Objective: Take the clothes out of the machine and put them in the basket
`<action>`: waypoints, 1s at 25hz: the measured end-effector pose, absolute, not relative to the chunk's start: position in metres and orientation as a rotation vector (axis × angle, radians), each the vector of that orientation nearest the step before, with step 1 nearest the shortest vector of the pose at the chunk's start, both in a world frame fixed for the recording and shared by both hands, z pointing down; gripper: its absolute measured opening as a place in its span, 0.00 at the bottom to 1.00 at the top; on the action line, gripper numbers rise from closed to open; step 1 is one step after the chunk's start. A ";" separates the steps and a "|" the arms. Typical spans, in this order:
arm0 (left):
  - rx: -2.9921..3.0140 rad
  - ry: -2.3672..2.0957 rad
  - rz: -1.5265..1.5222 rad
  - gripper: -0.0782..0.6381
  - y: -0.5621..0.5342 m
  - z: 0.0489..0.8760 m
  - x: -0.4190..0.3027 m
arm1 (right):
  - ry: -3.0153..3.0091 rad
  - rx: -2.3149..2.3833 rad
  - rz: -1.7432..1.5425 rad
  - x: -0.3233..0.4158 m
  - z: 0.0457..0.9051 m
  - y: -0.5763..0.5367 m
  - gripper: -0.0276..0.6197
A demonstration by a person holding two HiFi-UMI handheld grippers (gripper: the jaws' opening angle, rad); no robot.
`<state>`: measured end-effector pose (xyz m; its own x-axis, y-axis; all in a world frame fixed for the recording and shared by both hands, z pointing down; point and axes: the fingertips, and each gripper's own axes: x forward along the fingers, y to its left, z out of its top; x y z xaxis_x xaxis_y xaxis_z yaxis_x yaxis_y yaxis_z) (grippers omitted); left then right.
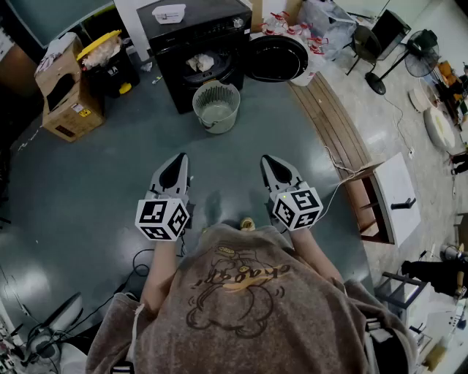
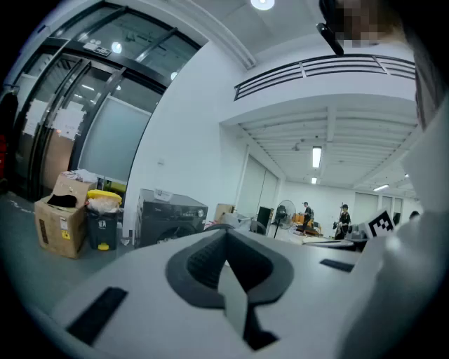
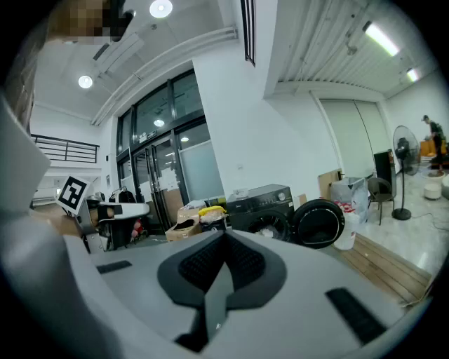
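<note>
The black machine [image 1: 212, 20] stands at the floor's far edge, door [image 1: 276, 57] open to its right; the white label [image 1: 169, 13] on top is too small to read. A cardboard box [image 1: 69, 109] sits left of it. The basket [image 1: 217, 120] stands just before the machine, clothes [image 1: 201, 63] inside the drum. My left gripper [image 1: 179, 159] and right gripper [image 1: 273, 162] hover with jaws together, empty.
</note>
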<state>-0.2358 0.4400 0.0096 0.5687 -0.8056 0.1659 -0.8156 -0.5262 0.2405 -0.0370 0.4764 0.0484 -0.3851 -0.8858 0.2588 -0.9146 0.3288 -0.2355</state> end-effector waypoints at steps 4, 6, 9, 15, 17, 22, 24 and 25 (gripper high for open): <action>2.506 -1.327 0.045 0.11 0.438 0.015 -0.240 | -2.492 1.706 0.540 -0.041 0.053 0.475 0.04; 2.509 -1.309 0.049 0.11 0.438 0.016 -0.243 | -2.476 1.721 0.567 -0.043 0.056 0.476 0.04; 2.518 -1.289 0.063 0.11 0.432 0.016 -0.256 | -2.450 1.735 0.586 -0.054 0.059 0.473 0.04; 2.541 -1.242 0.083 0.11 0.419 0.025 -0.278 | -2.421 1.787 0.607 -0.070 0.068 0.470 0.04; 2.550 -1.226 0.083 0.11 0.411 0.027 -0.282 | -2.408 1.807 0.601 -0.075 0.069 0.463 0.04; 2.562 -1.192 0.077 0.11 0.391 0.034 -0.282 | -2.397 1.828 0.587 -0.083 0.070 0.444 0.04; 2.567 -1.186 0.075 0.11 0.379 0.037 -0.279 | -2.396 1.828 0.589 -0.083 0.075 0.432 0.04; 2.568 -1.185 0.074 0.11 0.372 0.039 -0.277 | -2.395 1.827 0.590 -0.083 0.077 0.425 0.04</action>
